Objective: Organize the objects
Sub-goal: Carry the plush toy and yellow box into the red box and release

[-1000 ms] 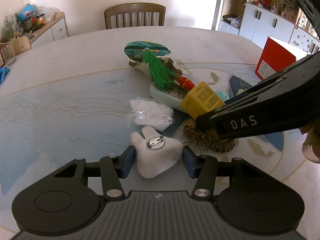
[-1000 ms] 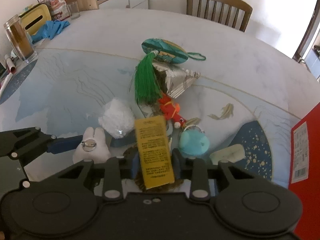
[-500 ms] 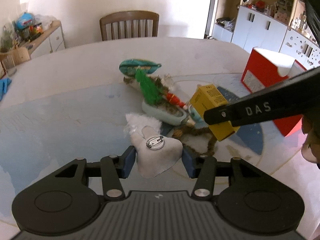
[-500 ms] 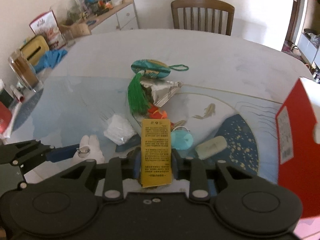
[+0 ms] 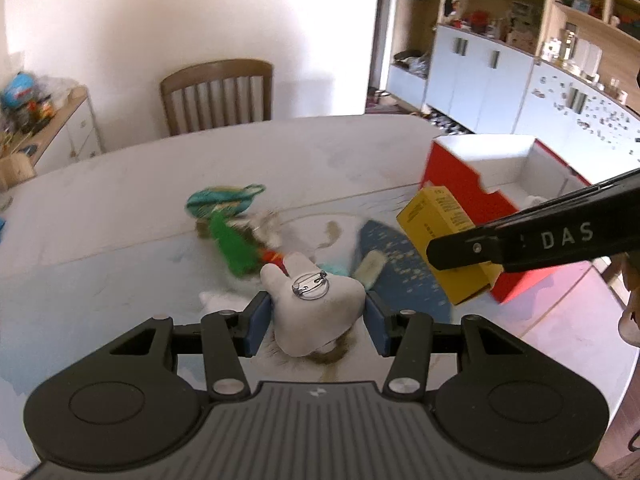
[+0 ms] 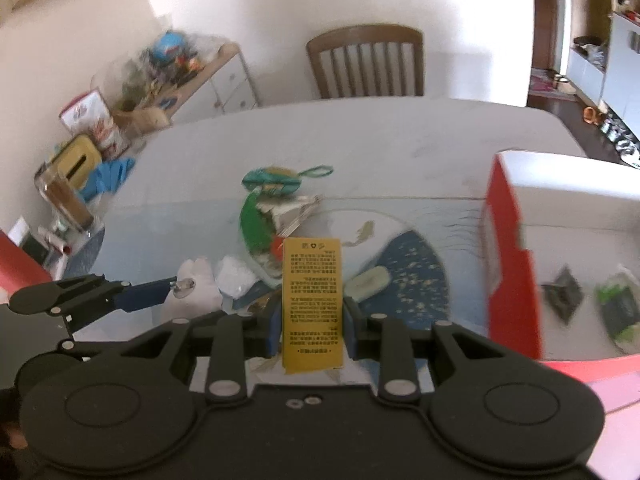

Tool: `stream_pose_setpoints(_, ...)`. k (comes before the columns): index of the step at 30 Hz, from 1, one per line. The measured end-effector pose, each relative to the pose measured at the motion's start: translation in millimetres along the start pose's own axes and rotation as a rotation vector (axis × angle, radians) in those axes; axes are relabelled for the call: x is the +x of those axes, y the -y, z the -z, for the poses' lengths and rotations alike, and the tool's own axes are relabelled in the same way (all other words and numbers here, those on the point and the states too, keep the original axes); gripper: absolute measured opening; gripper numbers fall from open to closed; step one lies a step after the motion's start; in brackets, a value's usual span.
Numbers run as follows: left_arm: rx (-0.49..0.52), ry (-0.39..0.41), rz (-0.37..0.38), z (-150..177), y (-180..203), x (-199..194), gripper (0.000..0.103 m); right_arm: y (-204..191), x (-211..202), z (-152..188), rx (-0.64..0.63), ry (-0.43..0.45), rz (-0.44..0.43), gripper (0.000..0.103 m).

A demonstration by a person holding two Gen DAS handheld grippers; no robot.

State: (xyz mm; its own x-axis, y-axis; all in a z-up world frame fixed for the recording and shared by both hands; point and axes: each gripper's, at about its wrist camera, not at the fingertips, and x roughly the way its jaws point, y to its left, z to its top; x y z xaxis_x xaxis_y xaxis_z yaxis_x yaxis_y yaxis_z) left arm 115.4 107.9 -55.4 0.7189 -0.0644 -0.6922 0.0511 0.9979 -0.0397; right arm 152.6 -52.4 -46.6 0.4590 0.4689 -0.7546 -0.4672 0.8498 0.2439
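Observation:
My left gripper [image 5: 317,322] is shut on a white plush brooch [image 5: 316,306] with a metal pin and holds it above the table. My right gripper [image 6: 311,325] is shut on a yellow box [image 6: 312,300] and holds it raised; the box also shows in the left wrist view [image 5: 448,244]. A red open box [image 5: 496,184] with a white inside stands on the table at the right, and shows in the right wrist view [image 6: 512,264]. A pile lies mid-table: a teal pouch [image 6: 272,180], a green tassel [image 5: 234,246], a white bag [image 6: 236,278].
A wooden chair [image 5: 218,94] stands behind the table. A sideboard [image 6: 192,80] with clutter is at the left. A glass jar [image 6: 66,200] and blue gloves [image 6: 108,172] sit at the table's left edge. Cabinets [image 5: 520,76] line the right wall.
Both grippers have risen from the table with their objects and swung right toward the red box. The red box's open inside has come into view.

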Motion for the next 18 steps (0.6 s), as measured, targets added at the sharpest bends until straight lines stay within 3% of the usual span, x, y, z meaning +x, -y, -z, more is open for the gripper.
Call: stream_pose_setpoints(18,0.153,0.045,0.1,-53.5,107.8,8.5,0.05,94.5,-63.7,0.3,0.12,0.095,0.045,0.029)
